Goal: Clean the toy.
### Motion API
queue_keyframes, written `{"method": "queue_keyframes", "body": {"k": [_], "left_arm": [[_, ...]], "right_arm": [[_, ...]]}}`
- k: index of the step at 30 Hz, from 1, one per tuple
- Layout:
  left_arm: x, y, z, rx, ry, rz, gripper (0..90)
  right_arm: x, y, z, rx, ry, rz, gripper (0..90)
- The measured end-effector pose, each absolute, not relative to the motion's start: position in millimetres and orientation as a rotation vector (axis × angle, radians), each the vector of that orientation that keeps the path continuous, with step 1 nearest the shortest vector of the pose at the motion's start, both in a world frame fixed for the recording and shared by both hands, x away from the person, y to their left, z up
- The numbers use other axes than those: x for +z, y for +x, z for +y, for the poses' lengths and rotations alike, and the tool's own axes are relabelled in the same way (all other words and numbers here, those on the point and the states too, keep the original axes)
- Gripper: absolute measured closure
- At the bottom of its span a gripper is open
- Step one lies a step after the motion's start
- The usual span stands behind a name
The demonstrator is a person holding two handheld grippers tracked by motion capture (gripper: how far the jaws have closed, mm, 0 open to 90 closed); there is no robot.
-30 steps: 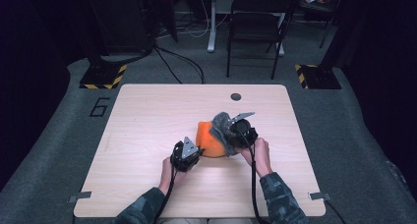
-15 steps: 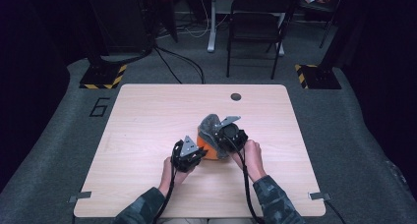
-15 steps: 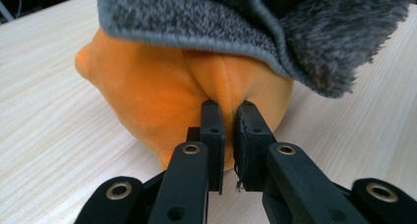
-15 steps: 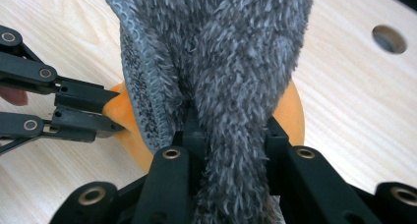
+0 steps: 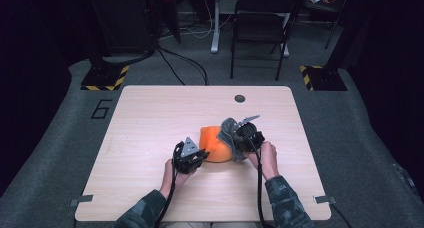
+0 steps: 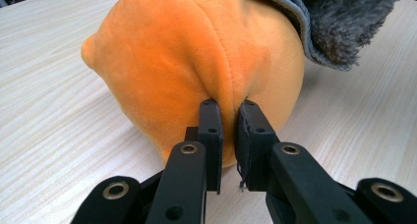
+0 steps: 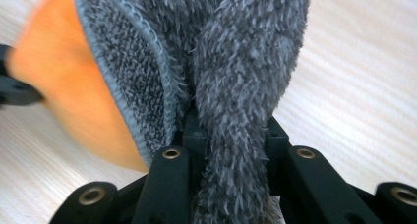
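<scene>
- An orange plush toy [image 5: 216, 144] lies on the wooden table [image 5: 150, 118], a little right of the middle of the high view and toward the lower half of the frame.
- A grey fuzzy cover [image 5: 229, 134] is draped over the toy's right side in the high view; its edge runs along the orange surface.
- The left gripper [image 5: 196, 155] sits at the toy's lower left in the high view, touching the orange plush.
- In the left gripper view the two black jaws rise from the bottom centre and stand nearly together, pinching a small fold of the orange plush toy [image 6: 196, 62] between their tips.
- In that same view, the grey fuzzy cover [image 6: 339, 22] hangs over the toy's upper right corner of the frame.
- The right gripper [image 5: 240, 138] is at the toy's right in the high view, pressed into the grey cover.
- In the right gripper view the jaws are clamped on a thick bunch of the grey fuzzy cover [image 7: 236, 96], which runs up the middle of the frame.
- To the left of that bunch, the cover's stitched edge lies against the orange plush toy [image 7: 54, 71], which looks blurred there.
- A small dark round disc [image 5: 240, 98] is set in the tabletop near its far edge, well apart from the toy.
</scene>
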State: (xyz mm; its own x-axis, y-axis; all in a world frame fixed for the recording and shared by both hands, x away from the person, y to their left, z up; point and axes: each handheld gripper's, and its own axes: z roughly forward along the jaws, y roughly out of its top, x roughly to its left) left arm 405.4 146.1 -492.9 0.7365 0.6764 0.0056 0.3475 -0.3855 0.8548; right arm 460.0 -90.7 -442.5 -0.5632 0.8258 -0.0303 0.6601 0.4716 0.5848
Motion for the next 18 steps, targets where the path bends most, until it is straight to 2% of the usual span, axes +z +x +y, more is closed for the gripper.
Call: {"method": "queue_keyframes", "body": {"k": [8,13,18], "left_arm": [[-494,406,147,0.433,2.006,0.778,81.1],[-495,407,149,0.44,1.997,0.782,80.4],[-495,406,149,0.443,2.0,0.776,80.2]], "right_arm": [[-463,469,-104,0.69,1.376,2.411,72.2],[-491,478,-110,0.626,1.454,2.449,72.2],[-479,476,-112,0.63,1.422,2.428,72.5]]}}
